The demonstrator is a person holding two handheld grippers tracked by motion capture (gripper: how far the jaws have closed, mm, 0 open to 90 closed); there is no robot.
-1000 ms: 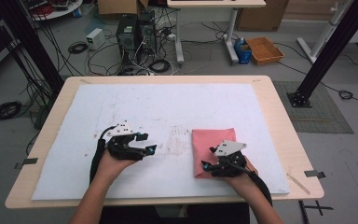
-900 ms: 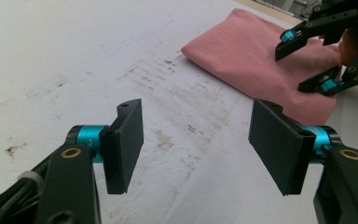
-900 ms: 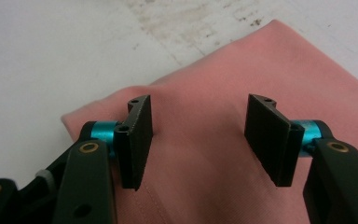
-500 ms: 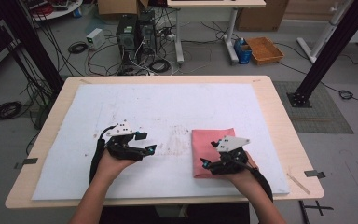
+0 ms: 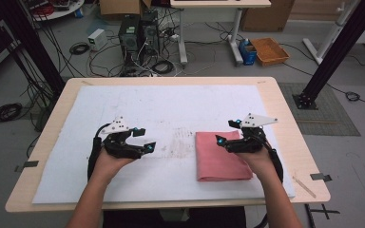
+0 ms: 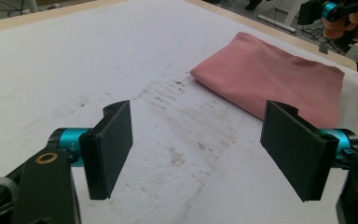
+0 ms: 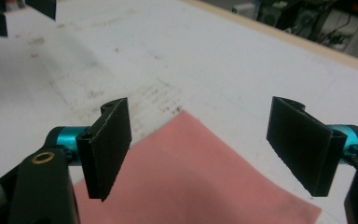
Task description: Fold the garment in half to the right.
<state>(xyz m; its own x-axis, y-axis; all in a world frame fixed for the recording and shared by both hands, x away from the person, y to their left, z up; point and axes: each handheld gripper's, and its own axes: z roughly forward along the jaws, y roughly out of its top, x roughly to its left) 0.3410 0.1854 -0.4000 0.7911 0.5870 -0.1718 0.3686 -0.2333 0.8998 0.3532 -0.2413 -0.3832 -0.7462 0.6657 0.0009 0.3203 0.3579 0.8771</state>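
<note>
A pink cloth (image 5: 218,159), folded to a flat rectangle, lies on the white sheet (image 5: 171,107) right of centre. My right gripper (image 5: 228,132) hovers over the cloth's upper right edge, open and empty. Its jaws have just been opening. In the right gripper view the cloth (image 7: 200,186) lies below the wide-spread jaws of that gripper (image 7: 205,144). My left gripper (image 5: 145,139) stays over bare sheet to the left, open, its jaws also just widened with nothing between them. In the left gripper view the left gripper (image 6: 200,149) faces the cloth (image 6: 270,79) across a smudged patch.
The white sheet covers most of the wooden table (image 5: 285,109). Dark smudges (image 5: 183,140) mark the sheet between the grippers. Beyond the far edge the floor holds computer cases (image 5: 135,33), cables and an orange box (image 5: 270,50). A black post (image 5: 332,52) stands at the right.
The right gripper lifted off the cloth and moved right toward its edge, jaws spreading. The left gripper stayed in place and opened wider. The cloth lies unmoved.
</note>
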